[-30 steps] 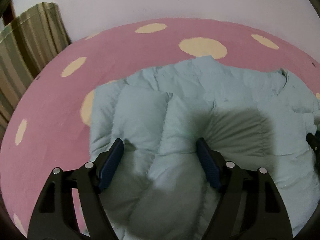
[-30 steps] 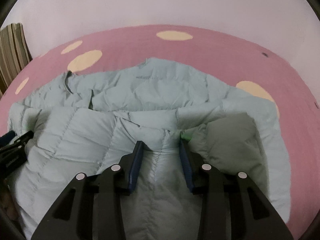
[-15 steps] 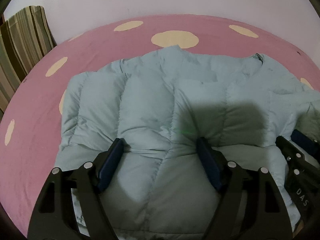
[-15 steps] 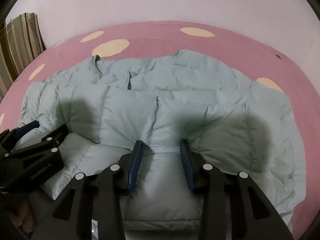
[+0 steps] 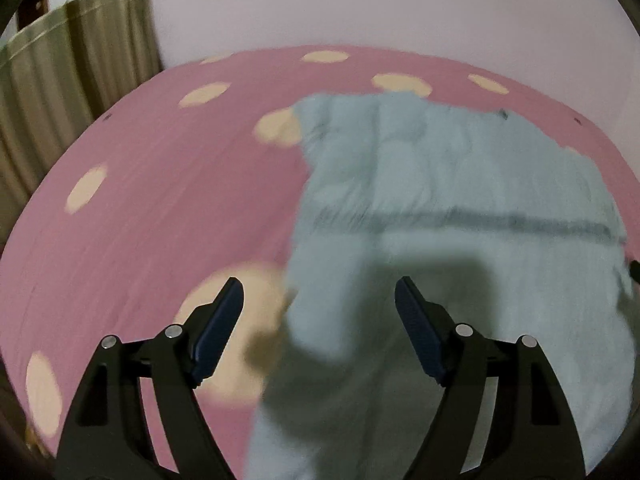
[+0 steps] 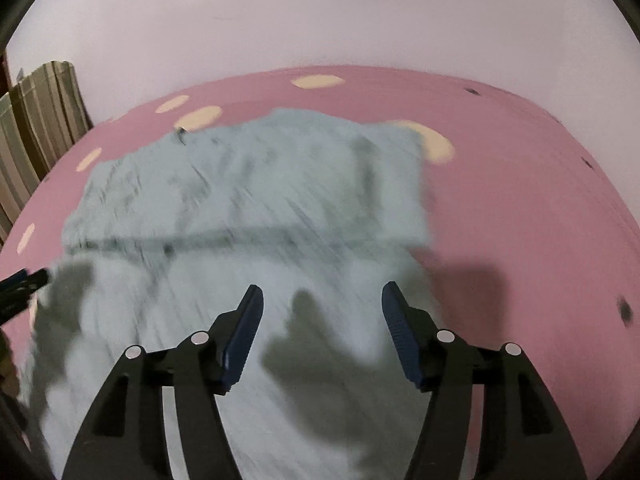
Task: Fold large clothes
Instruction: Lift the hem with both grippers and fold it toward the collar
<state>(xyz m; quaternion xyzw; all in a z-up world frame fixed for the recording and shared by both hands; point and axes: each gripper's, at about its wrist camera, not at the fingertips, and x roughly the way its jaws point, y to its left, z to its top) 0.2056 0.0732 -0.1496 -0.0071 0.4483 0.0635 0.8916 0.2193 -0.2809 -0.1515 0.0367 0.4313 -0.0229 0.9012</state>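
Jacket (image 6: 248,208) lies folded once on the spotted bed (image 5: 152,208), both the left hand-held gripper (image 5: 319,312) and the right hand-held gripper (image 6: 322,320) spread and empty; next probably a fresh edge grip.

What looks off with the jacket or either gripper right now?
Nothing stands out. The light blue puffer jacket lies folded on the pink spotted sheet, one fold line across it. Left gripper and right gripper are open above it. Frames are motion-blurred.

My left wrist camera looks forward and down over the left tool (image 5: 318,312) at the pale blue quilted jacket (image 5: 460,208); my right one, over the right tool (image 6: 320,314), shares that jacket (image 6: 256,188).
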